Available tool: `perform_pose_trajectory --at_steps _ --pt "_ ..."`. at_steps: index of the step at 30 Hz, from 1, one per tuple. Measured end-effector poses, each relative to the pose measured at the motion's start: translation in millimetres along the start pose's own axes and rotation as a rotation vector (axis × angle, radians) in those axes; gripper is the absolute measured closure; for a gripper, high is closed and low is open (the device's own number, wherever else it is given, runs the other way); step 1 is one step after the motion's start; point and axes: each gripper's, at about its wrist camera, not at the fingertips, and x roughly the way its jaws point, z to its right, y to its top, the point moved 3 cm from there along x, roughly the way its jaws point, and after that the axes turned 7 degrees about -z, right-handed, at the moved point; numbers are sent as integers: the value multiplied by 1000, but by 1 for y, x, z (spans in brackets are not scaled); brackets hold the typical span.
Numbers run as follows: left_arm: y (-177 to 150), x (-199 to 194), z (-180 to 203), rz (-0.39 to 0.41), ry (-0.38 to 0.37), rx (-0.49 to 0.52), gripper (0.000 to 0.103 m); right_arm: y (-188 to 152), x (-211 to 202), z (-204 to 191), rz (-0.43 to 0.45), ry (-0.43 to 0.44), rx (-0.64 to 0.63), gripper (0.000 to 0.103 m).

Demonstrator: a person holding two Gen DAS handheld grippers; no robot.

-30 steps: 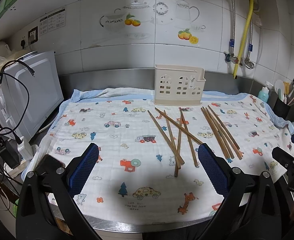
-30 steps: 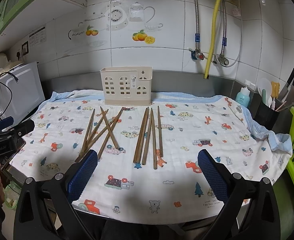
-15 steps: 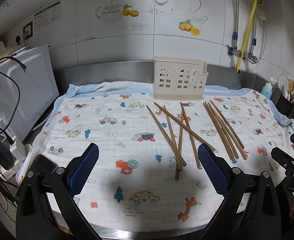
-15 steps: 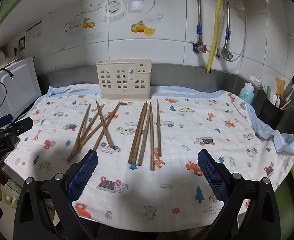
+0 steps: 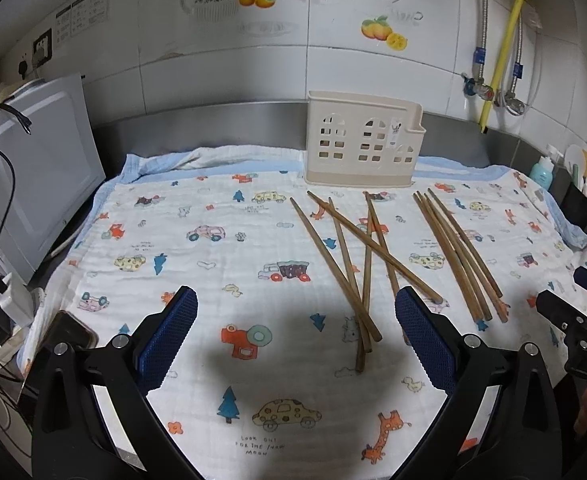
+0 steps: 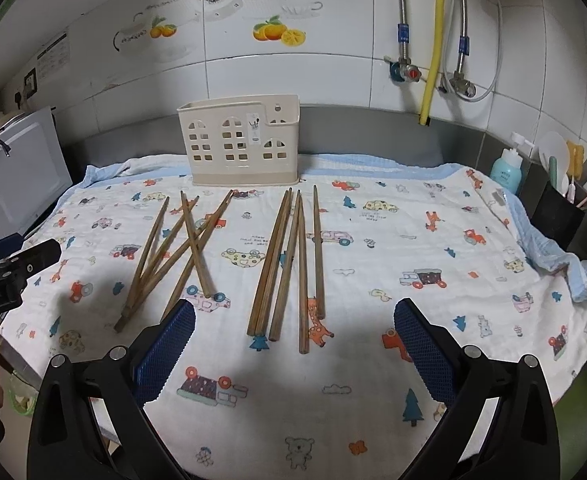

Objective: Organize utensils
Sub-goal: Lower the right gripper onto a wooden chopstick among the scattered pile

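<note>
Two groups of chopsticks lie on the printed cloth (image 6: 413, 240) before the beige holder (image 6: 239, 146), which stands upright at the far edge by the tiled wall. Crossed chopsticks (image 6: 181, 248) form the left group; parallel chopsticks (image 6: 289, 260) lie just right of them, apart. Left gripper (image 5: 295, 340) hovers near the crossed group's near ends, jaws spread wide, holding nothing. Right gripper (image 6: 293, 354) hangs near the parallel group's near ends, likewise spread and empty. A white appliance (image 5: 33, 168) stands far left.
</note>
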Motion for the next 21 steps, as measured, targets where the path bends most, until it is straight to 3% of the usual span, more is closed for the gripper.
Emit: perform_pose_trajectory --at_steps 21 --pt "15 58 3 -81 10 -35 6 18 54 25 -70 -1 3 7"
